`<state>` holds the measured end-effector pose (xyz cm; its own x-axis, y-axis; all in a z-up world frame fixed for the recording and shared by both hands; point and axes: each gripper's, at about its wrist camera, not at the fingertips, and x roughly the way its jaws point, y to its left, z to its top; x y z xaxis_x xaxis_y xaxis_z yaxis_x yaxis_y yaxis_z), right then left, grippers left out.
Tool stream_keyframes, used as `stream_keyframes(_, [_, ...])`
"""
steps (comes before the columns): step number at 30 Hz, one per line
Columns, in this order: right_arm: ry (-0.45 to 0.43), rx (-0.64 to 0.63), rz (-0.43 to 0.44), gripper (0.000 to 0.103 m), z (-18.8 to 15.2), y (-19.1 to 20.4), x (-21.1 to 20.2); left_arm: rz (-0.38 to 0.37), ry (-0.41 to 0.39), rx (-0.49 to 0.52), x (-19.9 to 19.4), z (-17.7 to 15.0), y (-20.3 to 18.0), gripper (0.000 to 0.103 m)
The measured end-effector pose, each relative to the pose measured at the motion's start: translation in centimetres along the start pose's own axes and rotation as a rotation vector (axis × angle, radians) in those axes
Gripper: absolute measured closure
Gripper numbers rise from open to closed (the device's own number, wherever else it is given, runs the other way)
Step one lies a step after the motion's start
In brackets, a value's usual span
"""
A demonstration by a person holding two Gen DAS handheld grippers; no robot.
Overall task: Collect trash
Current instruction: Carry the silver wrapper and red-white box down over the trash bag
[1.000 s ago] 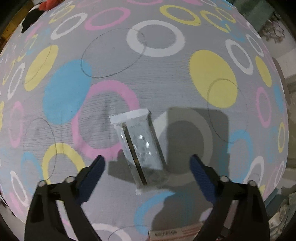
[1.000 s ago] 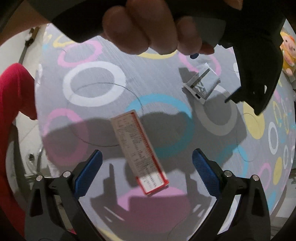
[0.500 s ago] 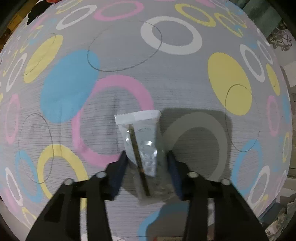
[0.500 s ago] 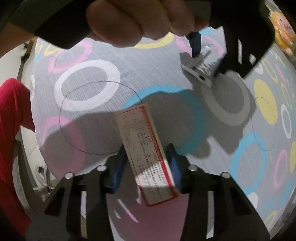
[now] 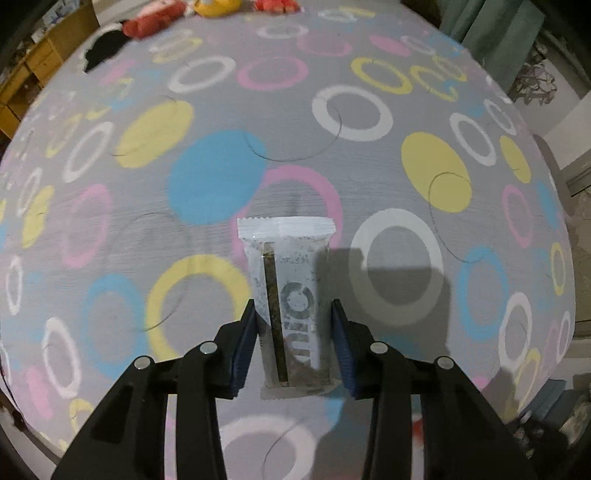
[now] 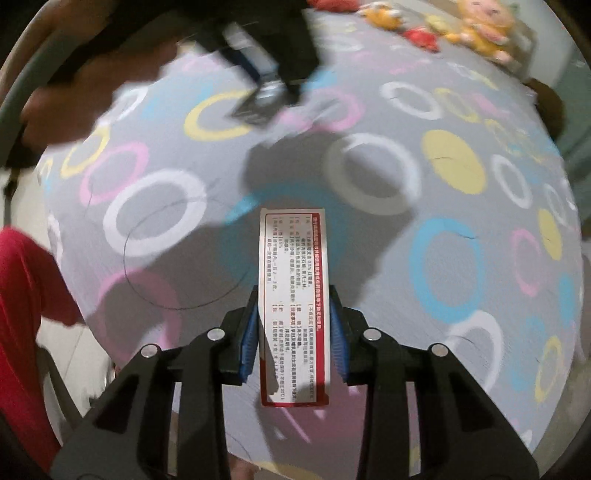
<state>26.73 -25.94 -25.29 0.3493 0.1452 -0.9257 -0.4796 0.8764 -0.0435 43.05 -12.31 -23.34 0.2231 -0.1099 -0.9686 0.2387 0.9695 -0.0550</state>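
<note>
The snack wrapper (image 5: 291, 295), a clear and white sachet with dark crumbs inside, sits lengthwise between the blue pads of the left tool (image 5: 293, 343), its long axis running straight out along the fingers and its sealed white end pointing away from the camera; the pads press on its two long edges near the lower half, so it is gripped and, judging by the shadow it throws to the right, lifted clear of the bed cover (image 5: 207, 122); the flat red-bordered carton (image 6: 293, 295), printed with small text, lies the same way in the right tool (image 6: 293, 332), clamped across its narrow width with most of its length sticking forward past the fingertips; both pieces of trash are therefore already in hand, one per tool, above the grey cover with its coloured rings; in the right view the left tool shows blurred at the top, with the wrapper hanging under it; soft toys (image 6: 476, 29) lie along the far edge of the bed, and a red garment (image 6: 22, 314) shows at the left; no bin is visible in either view, so the coming carry probably turns on keeping each long item from swinging or slipping out.
</note>
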Motion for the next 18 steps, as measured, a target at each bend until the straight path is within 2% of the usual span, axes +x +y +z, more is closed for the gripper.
stream_keyframes(3, [-0.049,0.045,-0.048,0.070,-0.2,-0.4,-2.7,-0.017,-0.013,-0.009,-2.1,-1.0,0.7,0.065])
stream_keyframes(8, [-0.118,0.110,-0.102,0.070,0.4,0.2,-7.2,-0.008,-0.028,0.028,-5.9,-6.0,1.3,0.065])
stream_keyframes(12, [-0.157,0.164,-0.106,0.070,0.3,2.5,-10.0,0.021,-0.040,0.085,-8.4,-11.0,1.2,0.065])
stream_keyframes(18, [-0.191,0.186,-0.088,0.070,-0.3,5.6,-12.9,0.009,-0.054,0.096,-11.3,-16.7,2.7,0.065])
